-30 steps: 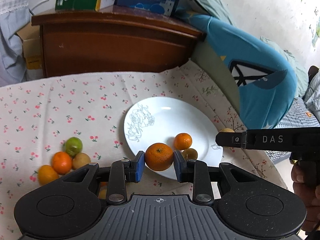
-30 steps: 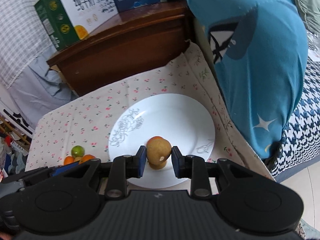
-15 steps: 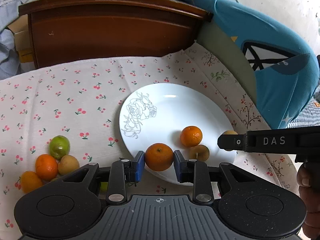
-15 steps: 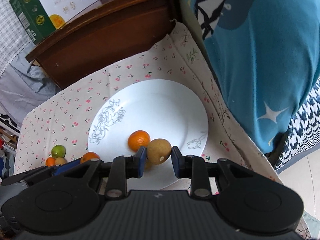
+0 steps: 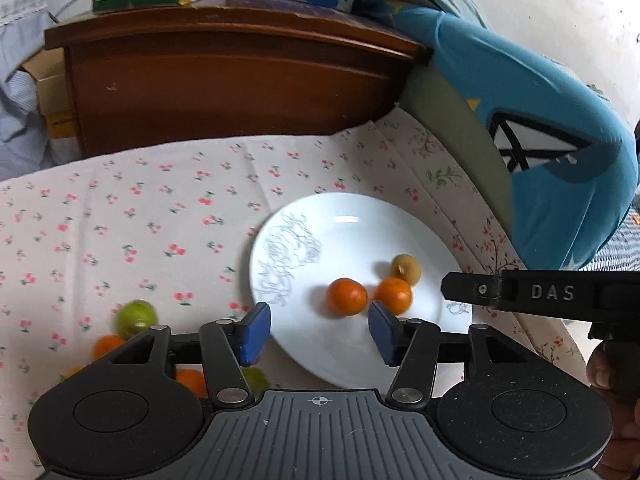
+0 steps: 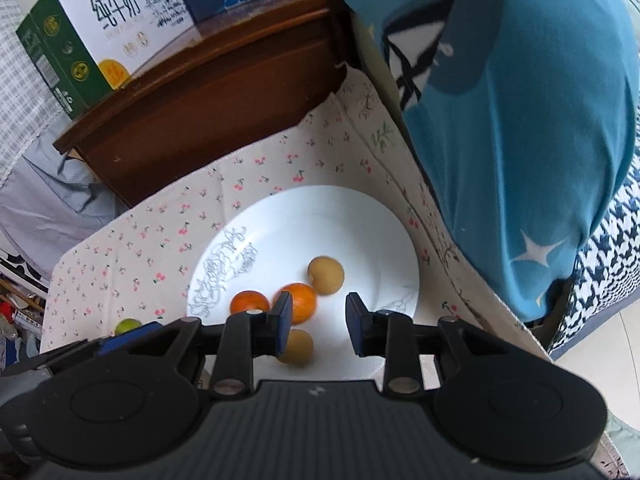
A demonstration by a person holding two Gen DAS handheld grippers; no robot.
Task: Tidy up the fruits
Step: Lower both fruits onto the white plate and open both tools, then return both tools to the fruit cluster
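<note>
A cherry-print cloth (image 5: 168, 208) covers the table in front of a dark wooden cabinet (image 5: 224, 80). The white plate (image 5: 352, 236) holds two oranges and two tan fruits. Loose fruit, a green one (image 5: 136, 316) among it, lies on the cloth well left of the plate, nearer the left gripper (image 5: 318, 334). Its jaws have just been opening and are empty. The right gripper (image 6: 318, 324) hangs over the plate, also parted and empty.

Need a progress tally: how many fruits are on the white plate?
4 on the white plate: left orange, right orange beside it, tan fruit behind them, second tan fruit nearest, partly behind the right gripper's fingers. More may hide there.
</note>
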